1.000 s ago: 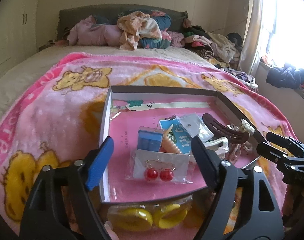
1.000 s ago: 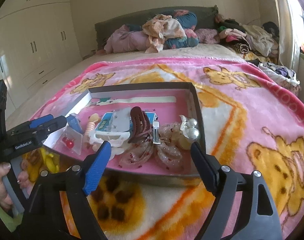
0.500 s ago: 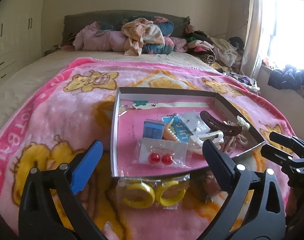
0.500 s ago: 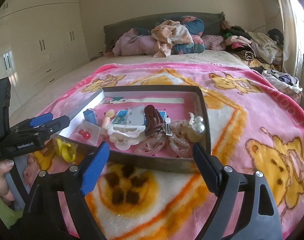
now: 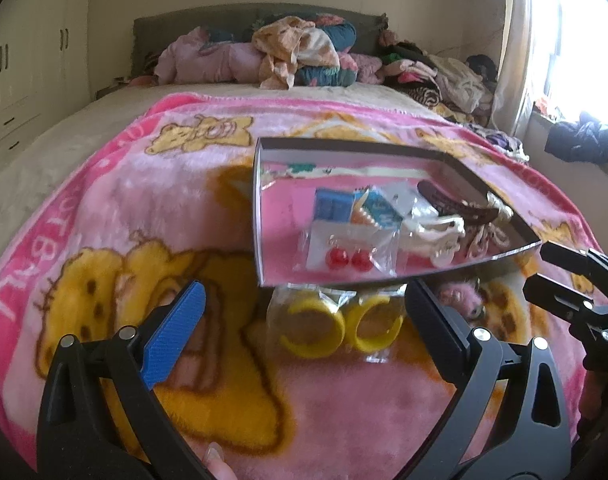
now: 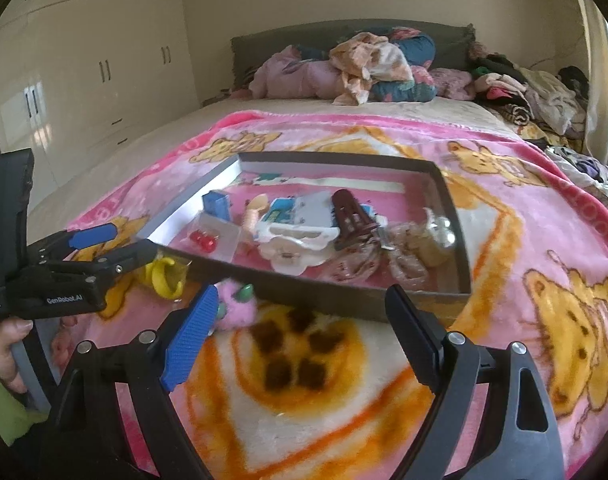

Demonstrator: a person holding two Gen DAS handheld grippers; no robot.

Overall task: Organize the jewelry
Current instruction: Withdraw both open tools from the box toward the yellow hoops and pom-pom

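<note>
A shallow dark box [image 5: 264, 216] [image 6: 335, 300] with a pink floor lies on the pink bear blanket. It holds bagged red ball earrings [image 5: 349, 260] [image 6: 202, 240], a blue card [image 5: 331, 206], a white hair claw [image 5: 443, 236] [image 6: 300, 240], a brown hair claw [image 5: 455, 206] [image 6: 349, 216] and clear pink clips [image 6: 399, 260]. A bag of yellow hoops [image 5: 335, 324] [image 6: 166, 278] lies on the blanket just before the box. A pink fluffy piece [image 6: 236, 304] lies beside it. My left gripper [image 5: 304, 324] [image 6: 120, 244] is open, before the yellow hoops. My right gripper [image 6: 304, 336] [image 5: 543, 268] is open and empty, before the box.
A pile of clothes and pillows [image 5: 288, 56] lies at the head of the bed. More clothes [image 5: 443, 76] lie along the right side by the window. White wardrobes [image 6: 84, 80] stand to the left.
Both grippers have pulled back from the box and stayed open. The bag of yellow hoops and the pink fluffy piece now show in full on the blanket.
</note>
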